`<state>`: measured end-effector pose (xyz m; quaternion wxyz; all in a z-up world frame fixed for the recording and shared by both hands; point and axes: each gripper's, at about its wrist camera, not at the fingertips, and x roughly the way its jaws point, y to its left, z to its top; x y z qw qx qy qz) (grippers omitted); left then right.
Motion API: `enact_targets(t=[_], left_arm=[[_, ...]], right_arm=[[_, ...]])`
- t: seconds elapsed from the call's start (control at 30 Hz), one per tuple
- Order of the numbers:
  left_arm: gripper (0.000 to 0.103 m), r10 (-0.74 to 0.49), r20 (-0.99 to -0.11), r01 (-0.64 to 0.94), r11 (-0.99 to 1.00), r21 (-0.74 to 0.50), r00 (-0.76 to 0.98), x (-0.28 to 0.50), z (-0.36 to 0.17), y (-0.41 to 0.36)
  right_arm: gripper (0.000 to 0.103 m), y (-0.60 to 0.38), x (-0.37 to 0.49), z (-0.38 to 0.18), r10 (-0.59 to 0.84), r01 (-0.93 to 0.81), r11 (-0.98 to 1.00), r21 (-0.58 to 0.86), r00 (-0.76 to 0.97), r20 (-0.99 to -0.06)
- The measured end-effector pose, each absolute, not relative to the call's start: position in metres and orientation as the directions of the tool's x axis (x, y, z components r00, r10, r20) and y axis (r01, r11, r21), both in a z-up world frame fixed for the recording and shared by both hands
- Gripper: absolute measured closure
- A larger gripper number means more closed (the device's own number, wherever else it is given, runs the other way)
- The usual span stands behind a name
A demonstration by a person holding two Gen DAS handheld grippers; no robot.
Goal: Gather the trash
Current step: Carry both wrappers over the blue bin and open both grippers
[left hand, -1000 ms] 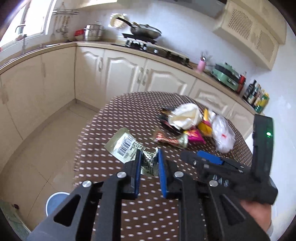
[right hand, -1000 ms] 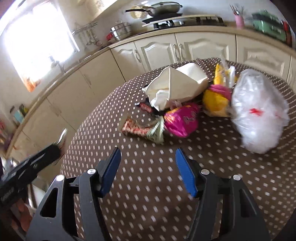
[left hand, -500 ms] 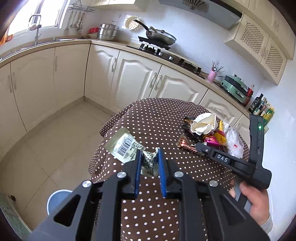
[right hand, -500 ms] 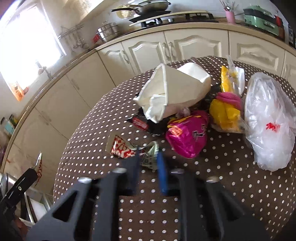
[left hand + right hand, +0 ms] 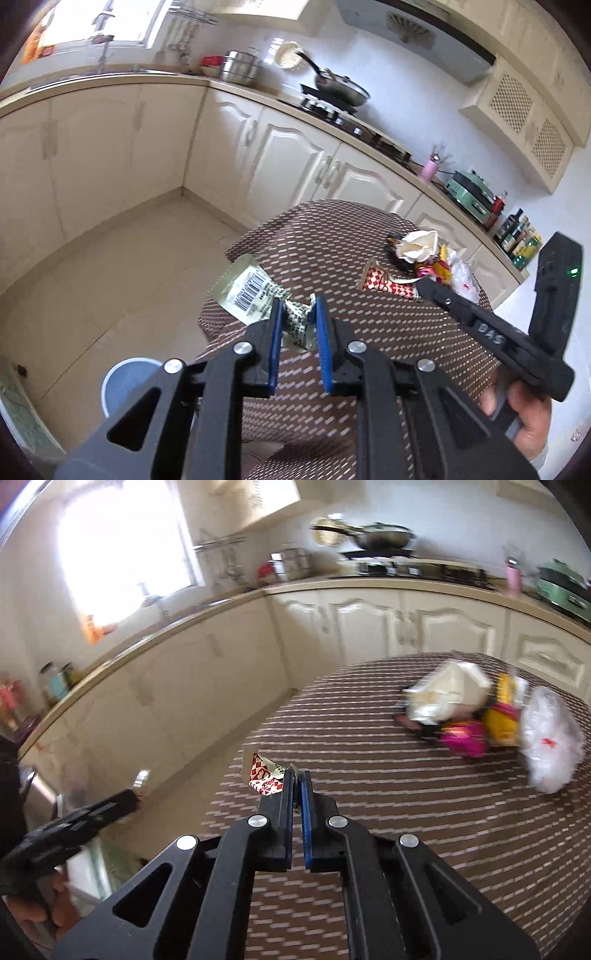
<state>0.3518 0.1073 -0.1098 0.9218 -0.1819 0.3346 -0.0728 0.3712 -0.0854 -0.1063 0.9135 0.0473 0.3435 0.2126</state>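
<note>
My left gripper (image 5: 299, 314) is clenched on a pale green barcode wrapper (image 5: 245, 286). Its crumpled end is pinched between my blue pads (image 5: 275, 332); the flat end bearing the barcode projects up and to the left of the fingertips. The wrapper's long axis therefore runs diagonally, from the pads toward the floor side of the polka-dot table (image 5: 332, 236), and the wrapper hangs in the air over the table's near edge, clear of the cloth.

My right gripper (image 5: 296, 775) is clenched on a red-and-white checked wrapper (image 5: 264, 779). Only a thin twisted end sits between the nearly closed pads (image 5: 306, 812); the checked body sticks out to the left of the fingertips, long axis roughly level and pointing away from the table toward the cabinets (image 5: 373, 627). In the left wrist view the same wrapper (image 5: 384, 282) lies stretched along the line of the right tool, checked end pointing left. Whether it touches the cloth I cannot tell.

The remaining trash sits in one cluster on the far right part of the table: a crumpled white paper (image 5: 448, 698), a magenta packet (image 5: 463, 736) just in front of it, a yellow packet (image 5: 502, 722) beside that, and a white plastic bag (image 5: 552, 746) on the outer right. The pieces touch one another and lie well apart from both grippers.

A blue bin (image 5: 123, 384) stands on the floor below the table's near left edge, under my left gripper. The right wrist view is motion-blurred.
</note>
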Motion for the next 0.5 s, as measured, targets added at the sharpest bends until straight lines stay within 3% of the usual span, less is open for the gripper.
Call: enact_targets(t=[0.27,0.5], left_arm=[[0.087,-0.178,-0.638,-0.123,0.909,-0.398,0.749,0.308,-0.144,0.183],[0.087,-0.163,-0.710,-0.222,0.881,-0.417,0.685,0.296,-0.203,0.225]], right_arm=[[0.100,0.027,0.344,-0.132,0.534,-0.533,0.815,0.225,0.544,-0.647],[0.100,0.099,0.338,-0.191,0.500,-0.593,0.788,0.167,0.459,-0.734]])
